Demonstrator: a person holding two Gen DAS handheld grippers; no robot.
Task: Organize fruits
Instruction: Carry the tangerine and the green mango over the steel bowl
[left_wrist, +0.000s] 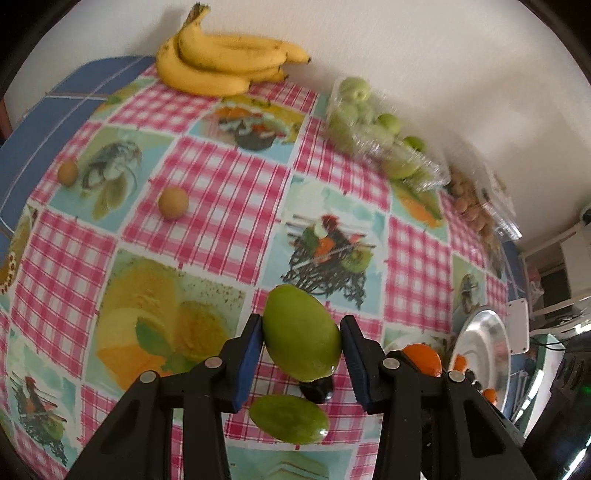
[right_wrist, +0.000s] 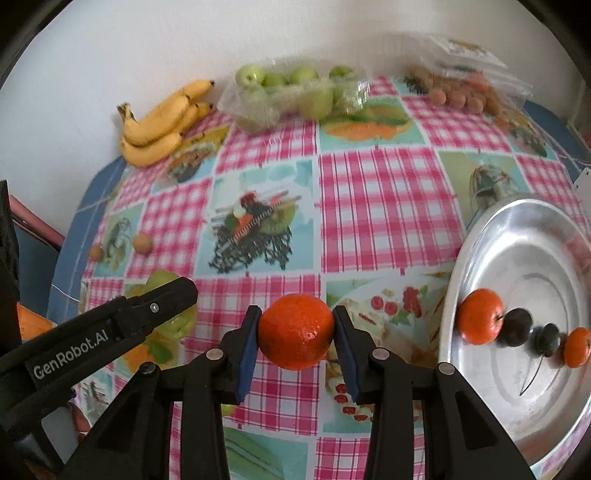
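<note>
My left gripper (left_wrist: 301, 341) is shut on a green mango (left_wrist: 301, 334) and holds it above the checked tablecloth. A second green mango (left_wrist: 290, 419) and a dark plum (left_wrist: 317, 391) lie below it. My right gripper (right_wrist: 297, 332) is shut on an orange (right_wrist: 295, 330), just left of the silver plate (right_wrist: 517, 417). The plate holds two small oranges (right_wrist: 480, 321) and two dark plums (right_wrist: 517, 326). In the right wrist view the left gripper (right_wrist: 159, 299) shows at the left over green fruit.
Bananas (left_wrist: 221, 62) lie at the table's far edge by the wall. A clear pack of green apples (right_wrist: 295, 92) and a clear pack of small brown fruits (right_wrist: 465, 92) stand beside them. Two small brown fruits (left_wrist: 173, 203) lie loose at the left.
</note>
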